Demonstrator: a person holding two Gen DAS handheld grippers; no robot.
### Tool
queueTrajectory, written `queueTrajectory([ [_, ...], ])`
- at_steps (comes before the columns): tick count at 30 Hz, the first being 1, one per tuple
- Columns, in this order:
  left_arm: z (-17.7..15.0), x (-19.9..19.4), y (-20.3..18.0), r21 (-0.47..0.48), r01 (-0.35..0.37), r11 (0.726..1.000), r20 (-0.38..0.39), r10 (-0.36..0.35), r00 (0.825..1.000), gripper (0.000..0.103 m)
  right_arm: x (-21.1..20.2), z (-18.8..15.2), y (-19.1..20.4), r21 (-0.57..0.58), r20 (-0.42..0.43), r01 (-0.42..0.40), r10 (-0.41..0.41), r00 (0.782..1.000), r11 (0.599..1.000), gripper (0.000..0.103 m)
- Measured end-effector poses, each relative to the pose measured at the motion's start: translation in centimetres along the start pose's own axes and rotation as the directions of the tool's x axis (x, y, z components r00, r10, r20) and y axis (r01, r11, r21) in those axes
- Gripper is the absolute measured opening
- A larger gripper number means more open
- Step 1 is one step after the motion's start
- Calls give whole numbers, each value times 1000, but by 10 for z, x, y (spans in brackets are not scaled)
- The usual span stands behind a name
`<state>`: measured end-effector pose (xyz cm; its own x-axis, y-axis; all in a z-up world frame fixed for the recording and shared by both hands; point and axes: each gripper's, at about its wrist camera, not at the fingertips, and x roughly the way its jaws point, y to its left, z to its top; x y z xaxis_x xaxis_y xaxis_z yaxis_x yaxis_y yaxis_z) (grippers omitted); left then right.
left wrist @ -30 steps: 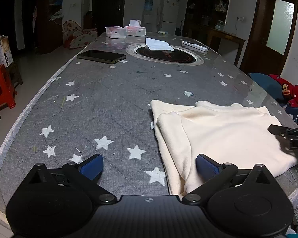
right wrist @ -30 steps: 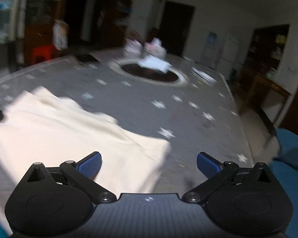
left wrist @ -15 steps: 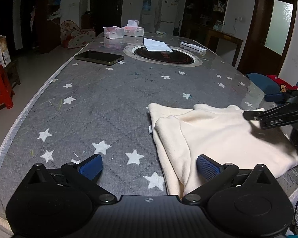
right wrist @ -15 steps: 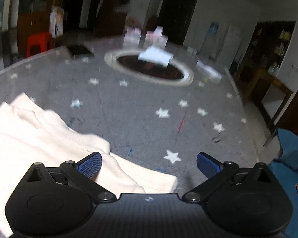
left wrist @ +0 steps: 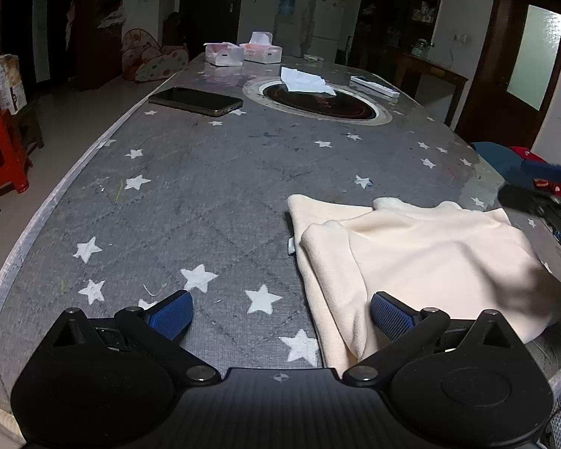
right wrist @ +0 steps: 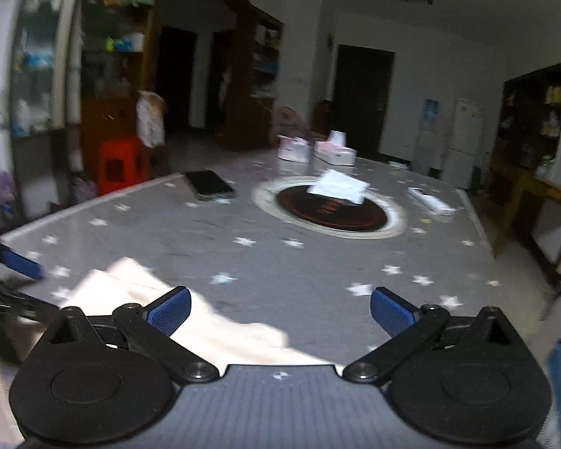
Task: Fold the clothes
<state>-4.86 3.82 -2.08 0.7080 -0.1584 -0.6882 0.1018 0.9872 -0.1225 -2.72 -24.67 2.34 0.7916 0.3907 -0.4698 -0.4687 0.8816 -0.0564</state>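
Your left gripper (left wrist: 280,312) and right gripper (right wrist: 280,310) both have their 2 blue-padded fingers spread wide, gripping nothing. The folded cream fleece garment (left wrist: 411,258) lies at the lower right of the left view, on the grey star-printed tablecloth (left wrist: 205,187), its edge under your left gripper's right finger (left wrist: 389,316).

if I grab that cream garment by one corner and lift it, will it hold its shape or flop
The cream garment will probably flop: it lies in soft, rounded folds with layered edges. It looks light and thin, so one corner should lift easily. The layers may slide apart, since nothing pins them on the table.
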Motion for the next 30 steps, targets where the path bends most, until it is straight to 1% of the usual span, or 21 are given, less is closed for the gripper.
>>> queueTrajectory([
  [3,1,-1,0,-5,-8,1000,0,8,1000,103,1,-2,5,48,-31,-87,88,996,995,103],
  [5,1,-2,0,-7,-13,1000,1,13,1000,103,0,-3,16,25,-49,-115,116,992,993,103],
  [9,0,-4,3,-24,-19,1000,-1,19,1000,103,-6,-3,40,-77,-66,-159,154,986,984,103],
  [13,0,-5,9,-57,-28,998,2,28,1000,103,-12,-8,68,-174,-111,-224,207,972,959,101],
  [15,1,-7,13,-72,-31,997,10,32,999,103,-16,-11,84,-228,-134,-254,228,964,940,93],
  [16,1,-8,15,-79,-29,996,14,30,999,102,-18,-13,91,-253,-145,-267,237,961,930,93],
  [17,2,-10,18,-90,-27,996,17,28,999,100,-17,-13,97,-272,-157,-283,247,956,920,90],
  [18,2,-11,21,-100,-22,995,21,25,999,98,-17,-13,102,-290,-169,-298,258,951,909,86],
  [20,4,-14,27,-126,-8,992,28,12,1000,84,-15,-15,115,-329,-195,-331,279,940,884,81],
  [21,4,-15,31,-144,3,990,29,2,1000,82,-15,-15,120,-346,-206,-343,286,936,873,80],
  [22,4,-15,34,-160,17,987,29,-12,1000,74,-14,-16,125,-361,-215,-355,293,932,862,79],
  [23,5,-16,37,-176,33,984,27,-28,999,64,-14,-16,130,-376,-224,-367,300,927,851,73],
  [24,5,-16,39,-186,40,982,24,-36,999,60,-13,-16,134,-385,-230,-374,304,924,844,69],
  [26,4,-15,41,-201,54,978,17,-52,999,54,-11,-18,142,-405,-253,-398,317,914,823,64],
  [27,4,-15,42,-208,62,976,14,-60,998,51,-9,-18,145,-418,-258,-403,319,912,814,63],
  [30,2,-15,43,-228,94,969,9,-95,995,51,-5,-20,156,-461,-262,-405,316,912,789,57],
])
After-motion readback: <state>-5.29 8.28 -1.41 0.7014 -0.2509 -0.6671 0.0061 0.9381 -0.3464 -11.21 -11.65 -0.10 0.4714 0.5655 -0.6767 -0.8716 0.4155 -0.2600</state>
